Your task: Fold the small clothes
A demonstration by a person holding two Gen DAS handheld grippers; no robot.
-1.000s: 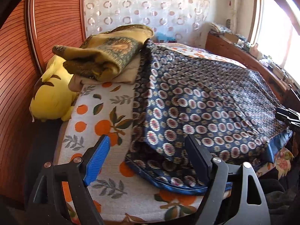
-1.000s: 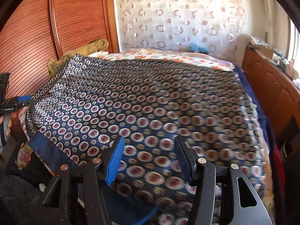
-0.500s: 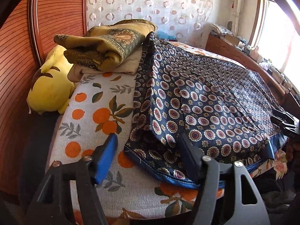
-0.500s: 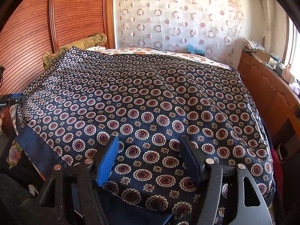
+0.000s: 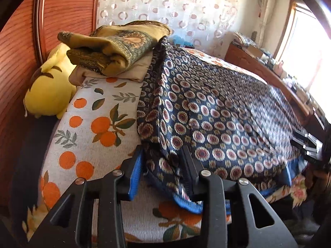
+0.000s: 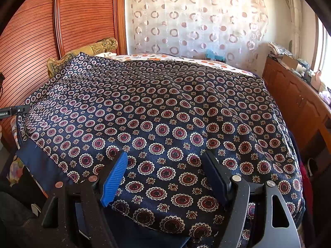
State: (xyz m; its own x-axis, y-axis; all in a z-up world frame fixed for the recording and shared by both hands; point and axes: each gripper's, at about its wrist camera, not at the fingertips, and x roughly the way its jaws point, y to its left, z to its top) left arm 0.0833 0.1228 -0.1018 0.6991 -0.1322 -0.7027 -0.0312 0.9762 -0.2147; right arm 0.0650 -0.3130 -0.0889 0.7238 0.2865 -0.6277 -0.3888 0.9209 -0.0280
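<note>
A dark blue cloth with red and white medallions (image 5: 217, 124) lies spread over the bed, one edge tented up in a ridge. My left gripper (image 5: 162, 155) sits at its near left corner. Its jaws are closing, with the bunched blue-hemmed corner between them and a sliver of gap still showing beside the blue pad. In the right wrist view my right gripper (image 6: 165, 155) hovers over the same cloth (image 6: 165, 103) near its front hem; its jaws are opening, the fabric lying flat below them. Each gripper shows at the edge of the other's view: right gripper (image 5: 306, 146), left gripper (image 6: 12, 111).
The bed sheet with orange fruit print (image 5: 93, 128) is bare on the left. A yellow plush toy (image 5: 49, 91) and a folded olive blanket (image 5: 115, 47) sit at the bed's left end. A wooden cabinet (image 6: 293, 99) runs along the right, a ribbed wardrobe (image 6: 82, 20) on the left.
The left jaws have narrowed around the cloth's corner. The right jaws have widened, and the cloth has settled flatter over the bed.
</note>
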